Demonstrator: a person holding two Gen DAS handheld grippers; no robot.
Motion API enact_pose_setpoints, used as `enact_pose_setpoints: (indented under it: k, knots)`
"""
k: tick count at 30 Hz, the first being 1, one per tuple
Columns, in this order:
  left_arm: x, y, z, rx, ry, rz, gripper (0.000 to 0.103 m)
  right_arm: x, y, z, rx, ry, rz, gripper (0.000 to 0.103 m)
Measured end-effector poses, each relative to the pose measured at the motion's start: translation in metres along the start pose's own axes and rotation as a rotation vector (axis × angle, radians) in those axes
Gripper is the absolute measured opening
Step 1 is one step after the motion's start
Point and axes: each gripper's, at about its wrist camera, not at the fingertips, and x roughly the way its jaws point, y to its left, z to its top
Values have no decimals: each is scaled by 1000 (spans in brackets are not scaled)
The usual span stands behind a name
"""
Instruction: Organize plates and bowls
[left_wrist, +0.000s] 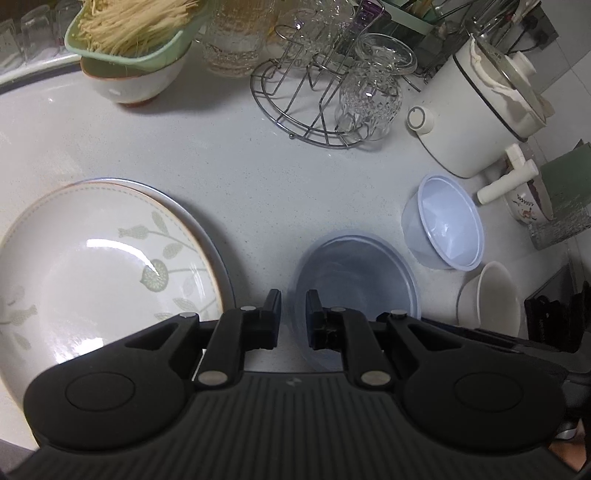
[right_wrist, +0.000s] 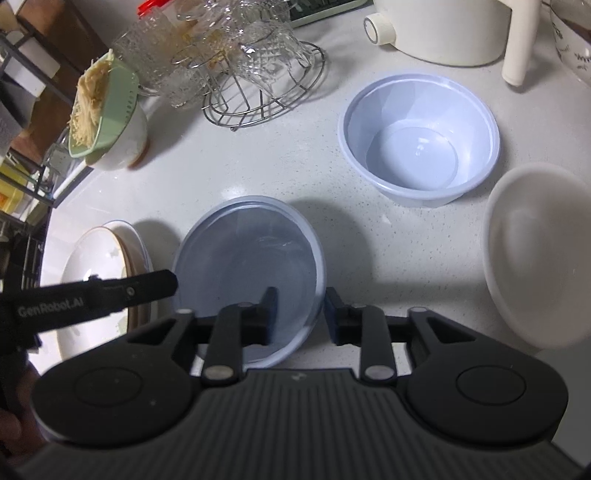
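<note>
The left gripper (left_wrist: 293, 306) is shut on the near-left rim of the clear blue bowl (left_wrist: 356, 280), which sits upright, mouth up, on the counter (left_wrist: 240, 177). The right gripper (right_wrist: 300, 303) stands part-open astride its right rim, pads clear. Leaf-patterned plates (left_wrist: 103, 258) lie left; a lavender bowl (right_wrist: 419, 138) and white bowl (right_wrist: 539, 254) lie right.

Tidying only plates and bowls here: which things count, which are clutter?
Job: leaf-patterned white plate; translucent blue plastic bowl; pale lavender plastic bowl; plain white bowl.
Clutter: wire glass rack; cream electric pot; green noodle strainer.
</note>
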Motion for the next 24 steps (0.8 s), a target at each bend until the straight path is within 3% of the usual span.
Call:
enact_pose_setpoints:
  k: [2, 24]
  knots:
    - [-5, 1, 1, -2, -7, -4, 16, -6, 1, 0, -5, -19, -15, 45]
    - [-81, -33, 14, 155, -171, -59, 24, -98, 12, 23, -35, -304, -23, 45]
